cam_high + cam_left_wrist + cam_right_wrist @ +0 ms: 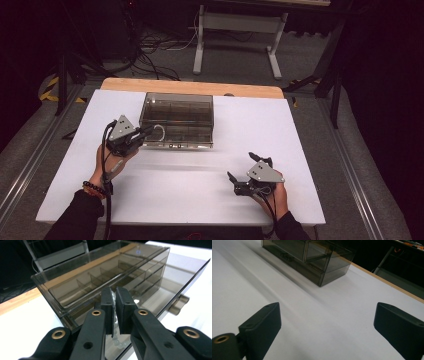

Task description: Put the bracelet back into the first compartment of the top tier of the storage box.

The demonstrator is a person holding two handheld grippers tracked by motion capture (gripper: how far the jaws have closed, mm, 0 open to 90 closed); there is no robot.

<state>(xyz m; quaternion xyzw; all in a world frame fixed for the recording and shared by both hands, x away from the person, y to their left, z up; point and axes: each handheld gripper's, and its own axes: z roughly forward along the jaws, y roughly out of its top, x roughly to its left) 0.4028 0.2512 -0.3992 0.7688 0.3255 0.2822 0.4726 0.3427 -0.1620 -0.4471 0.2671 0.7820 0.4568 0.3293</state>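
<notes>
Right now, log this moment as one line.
left gripper: shut on bead string at smoked plastic box | right gripper: open over white table, holding nothing

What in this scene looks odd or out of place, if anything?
One thing: a string of pale beads is pinched between the almost closed jaws of the left gripper, at the front of the smoky clear compartment box, with part of it lying inside. The right gripper is open over bare white table.

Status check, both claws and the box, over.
Left claw shut on a white bead string at the smoked plastic box. Right claw open over bare white table. Nothing in the way.
</notes>
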